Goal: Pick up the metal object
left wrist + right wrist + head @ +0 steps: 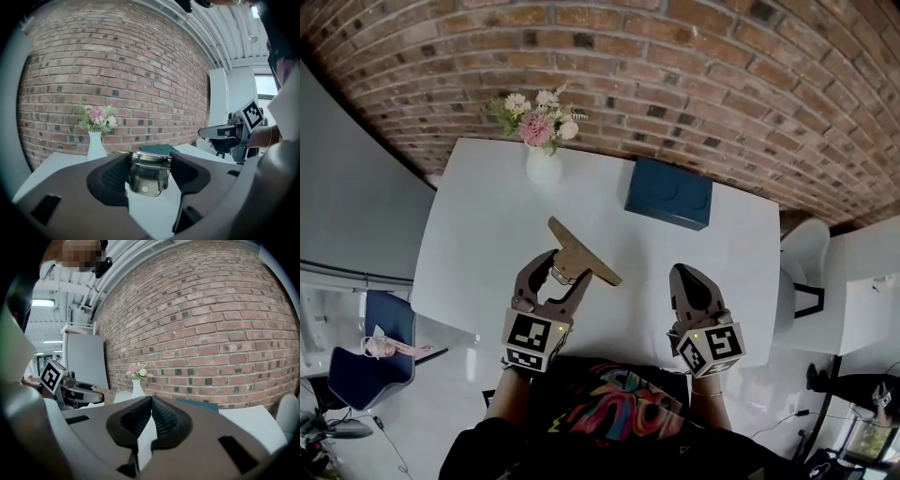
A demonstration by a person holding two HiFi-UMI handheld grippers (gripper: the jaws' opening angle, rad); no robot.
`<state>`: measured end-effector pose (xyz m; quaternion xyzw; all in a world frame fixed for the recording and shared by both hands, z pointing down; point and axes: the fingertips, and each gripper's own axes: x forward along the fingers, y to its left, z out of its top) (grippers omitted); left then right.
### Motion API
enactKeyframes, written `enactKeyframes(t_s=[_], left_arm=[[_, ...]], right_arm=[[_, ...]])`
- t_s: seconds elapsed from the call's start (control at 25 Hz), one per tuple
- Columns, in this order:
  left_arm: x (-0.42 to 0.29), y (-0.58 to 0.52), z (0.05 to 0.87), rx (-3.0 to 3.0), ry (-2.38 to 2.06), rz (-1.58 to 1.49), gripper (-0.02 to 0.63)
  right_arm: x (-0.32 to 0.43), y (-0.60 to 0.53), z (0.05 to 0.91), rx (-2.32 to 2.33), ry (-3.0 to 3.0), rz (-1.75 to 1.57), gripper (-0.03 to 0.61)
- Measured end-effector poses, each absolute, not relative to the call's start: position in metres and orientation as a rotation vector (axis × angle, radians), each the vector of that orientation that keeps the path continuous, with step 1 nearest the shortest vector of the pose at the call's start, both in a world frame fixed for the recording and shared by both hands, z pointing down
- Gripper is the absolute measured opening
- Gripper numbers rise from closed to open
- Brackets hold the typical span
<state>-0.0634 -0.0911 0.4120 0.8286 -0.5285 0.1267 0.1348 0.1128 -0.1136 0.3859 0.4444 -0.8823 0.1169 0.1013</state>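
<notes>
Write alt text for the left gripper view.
The left gripper clamps a metal object with a spring between its jaws. Behind it are a white table, a vase of flowers, a brick wall, and the right gripper at right.

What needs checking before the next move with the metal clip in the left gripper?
1. Left gripper fingers closed on the metal clip: ok.
2. Clip seated squarely between the fingers, not at one tip: ok.
3. Right gripper shut, empty and apart from the left: ok.
4. Flower vase and blue box away from both grippers: ok.
5. Clip and its brown board lifted clear of the white table: cannot tell.
</notes>
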Motion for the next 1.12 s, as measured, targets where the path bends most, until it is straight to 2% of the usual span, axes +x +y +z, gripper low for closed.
enactKeyframes(t_s=[0.44,1.12], left_arm=[[-0.080,-0.089,0.378,2.397,-1.596,0.242,0.285],[-0.071,-0.086,0.384,2.427,-1.560,0.260,0.284]], right_arm=[[0.124,-0.128,0.378,1.372,-2.596,0.352,0.017],[0.134,-0.122,0.379,1.363,-2.596,0.320,0.017]])
